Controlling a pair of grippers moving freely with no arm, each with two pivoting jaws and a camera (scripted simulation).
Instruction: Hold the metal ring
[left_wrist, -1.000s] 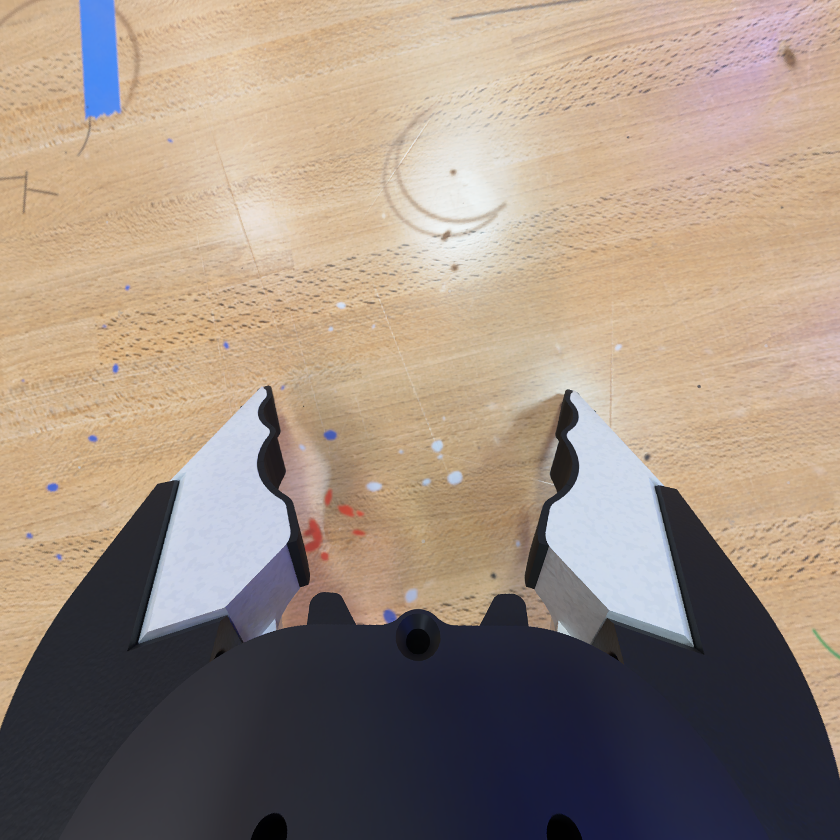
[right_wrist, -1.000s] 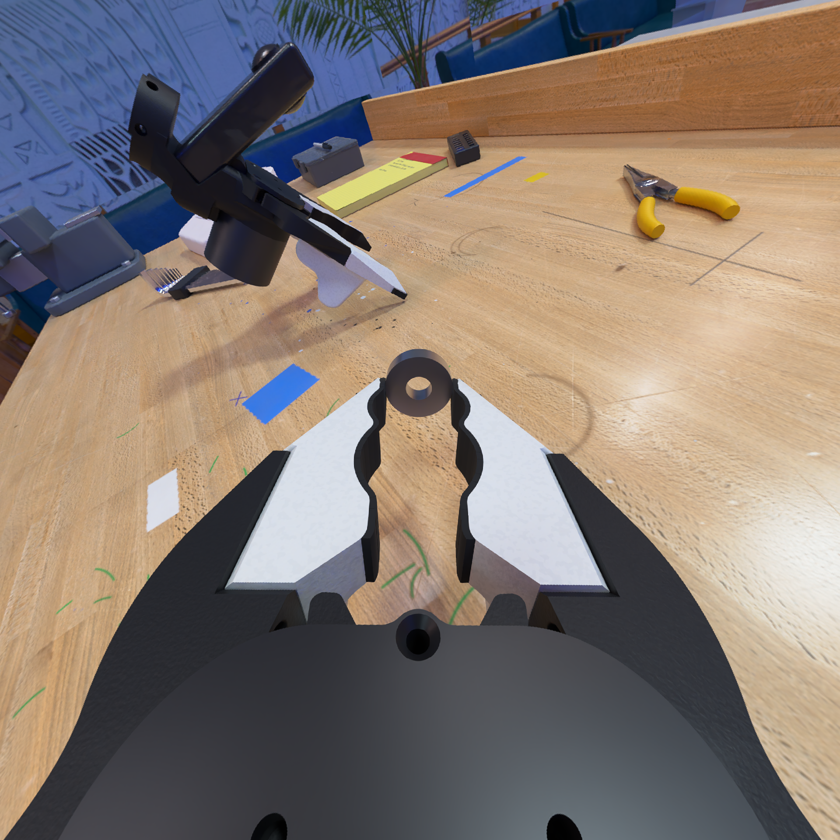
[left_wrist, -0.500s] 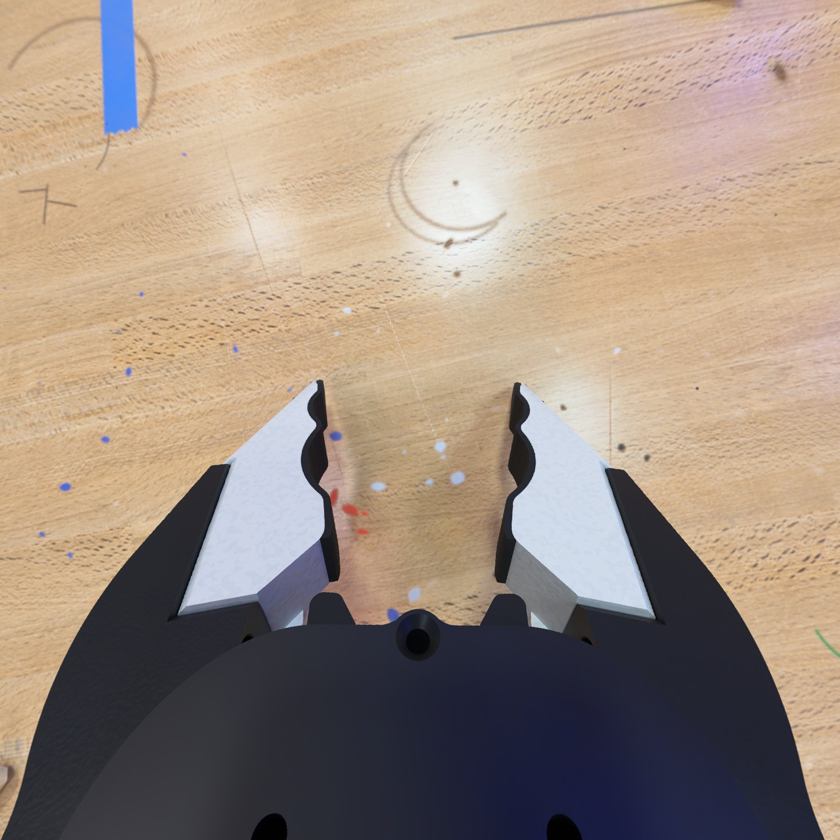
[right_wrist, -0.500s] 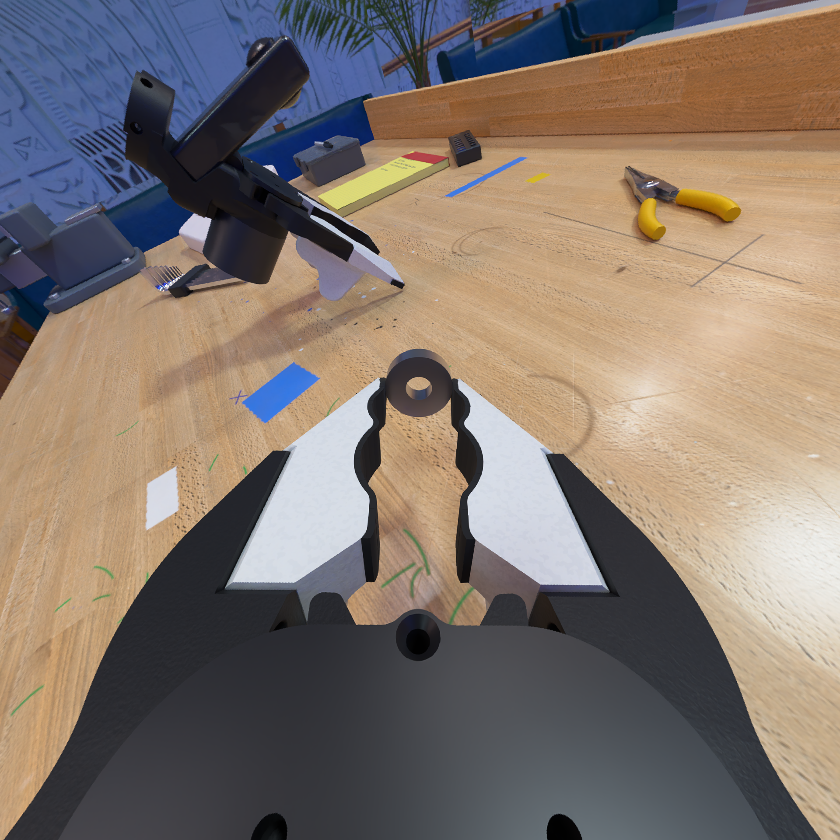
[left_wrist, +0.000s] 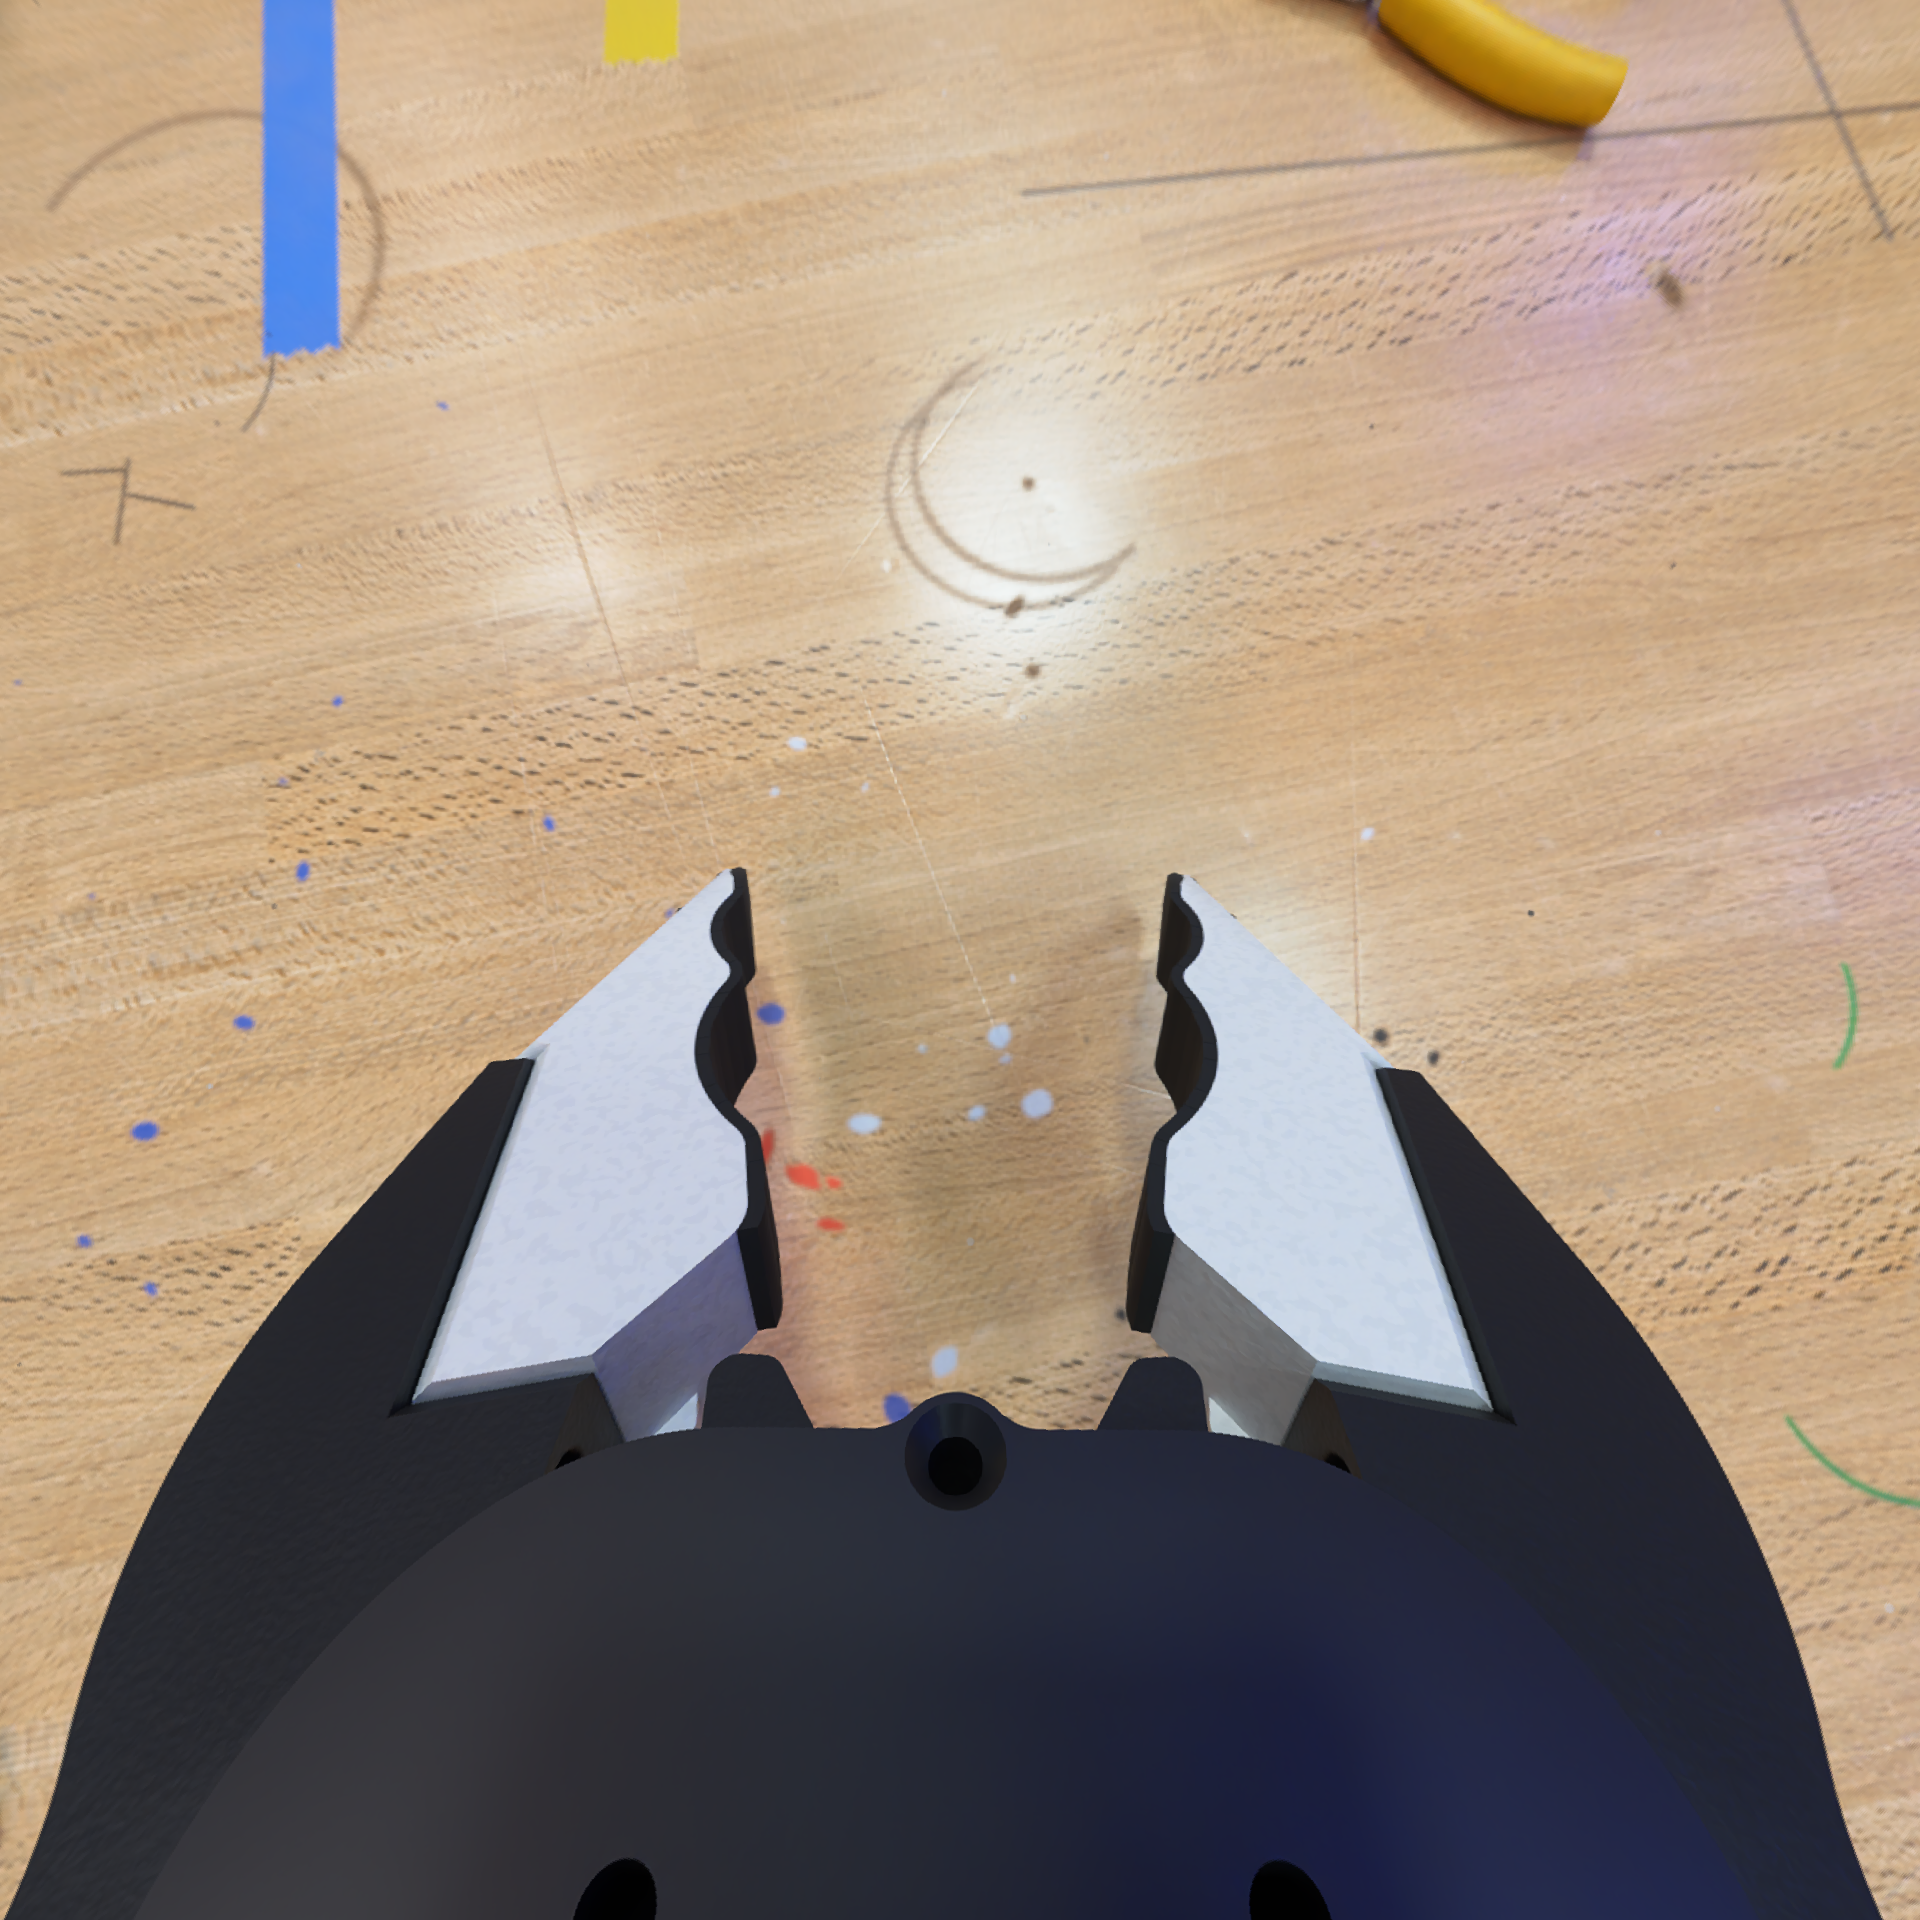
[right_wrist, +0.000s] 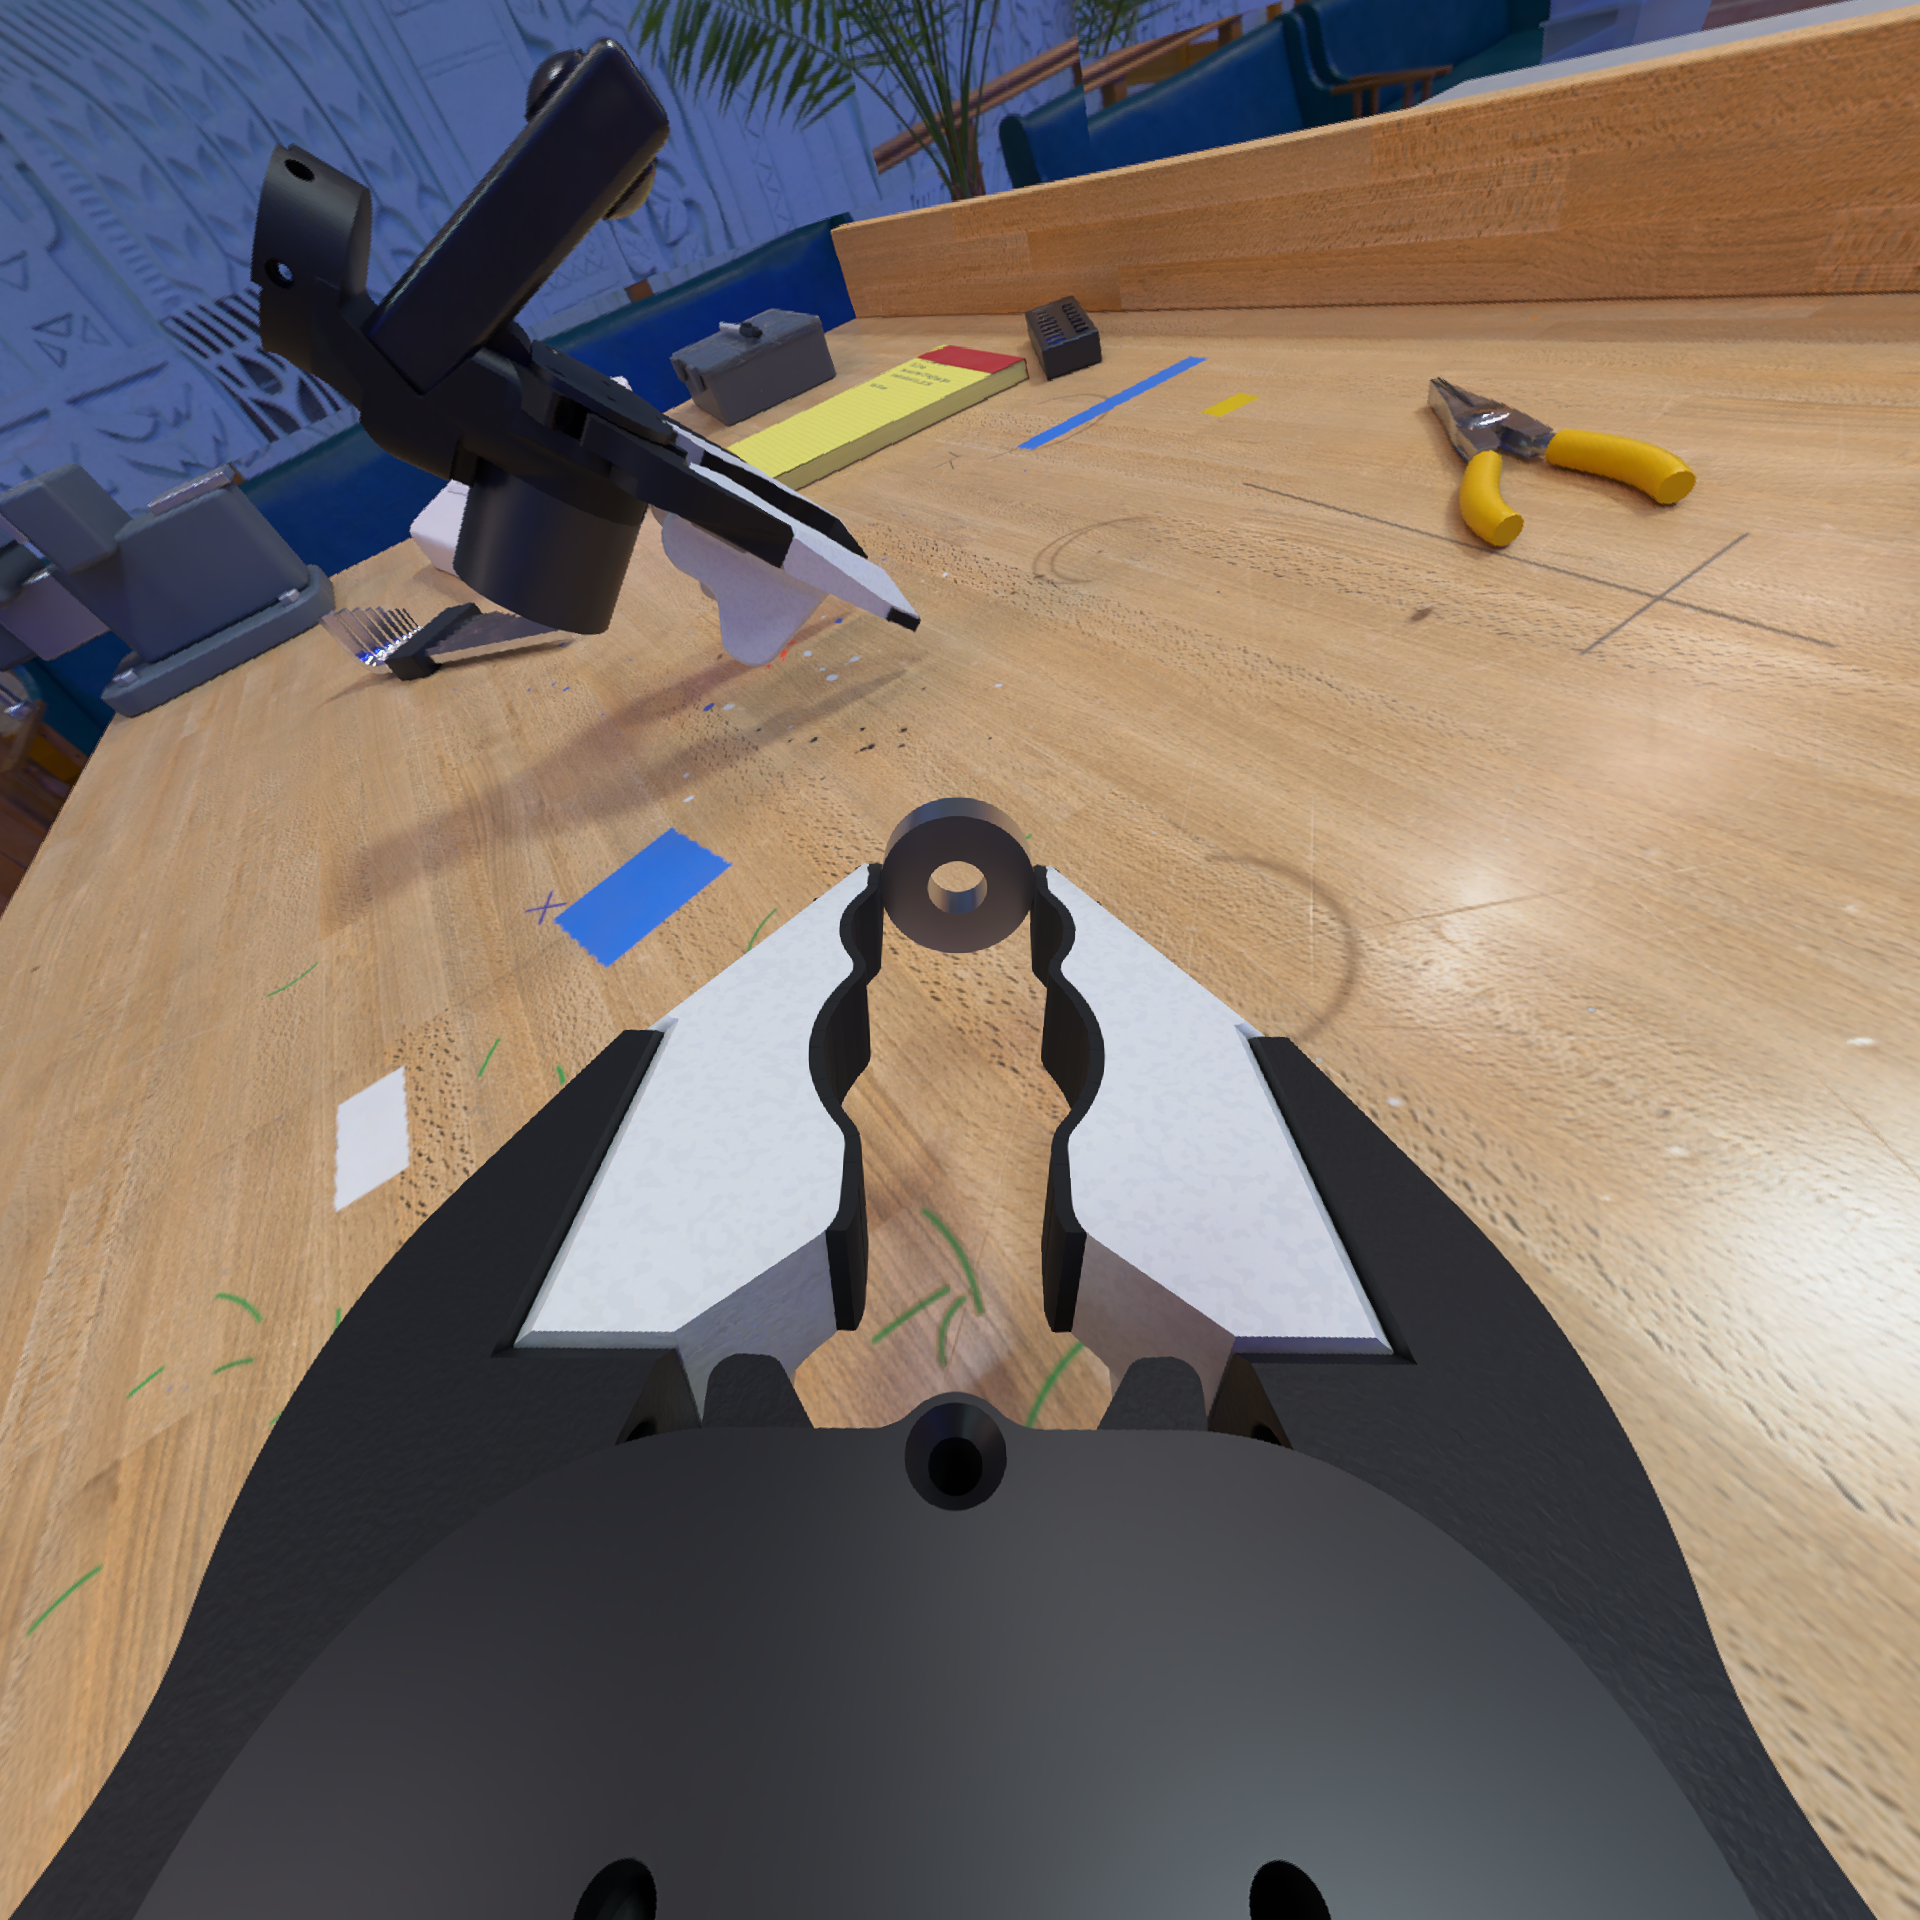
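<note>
The metal ring (right_wrist: 912, 916) is dark grey with a round hole. It is pinched upright between the tips of my right gripper (right_wrist: 956, 883), which holds it a little above the wooden bench (right_wrist: 1351, 831). My left gripper (left_wrist: 956, 894) is open and empty, and it points down at bare bench top with paint specks. In the right wrist view the left gripper (right_wrist: 894, 615) hovers tilted at the far left, well apart from the ring. The ring is not in the left wrist view.
Yellow-handled pliers (right_wrist: 1558, 452) lie at the far right, and one handle shows in the left wrist view (left_wrist: 1496, 62). A yellow notepad (right_wrist: 883, 405), a grey box (right_wrist: 753, 364) and a small black block (right_wrist: 1062, 335) sit by the back wall. A grey vise (right_wrist: 156, 582) and hex keys (right_wrist: 416, 634) are at the left.
My left gripper's jaws narrowed from wide open a second ago, and it has drawn back, so more of the bench shows. The right gripper and ring have not moved.
</note>
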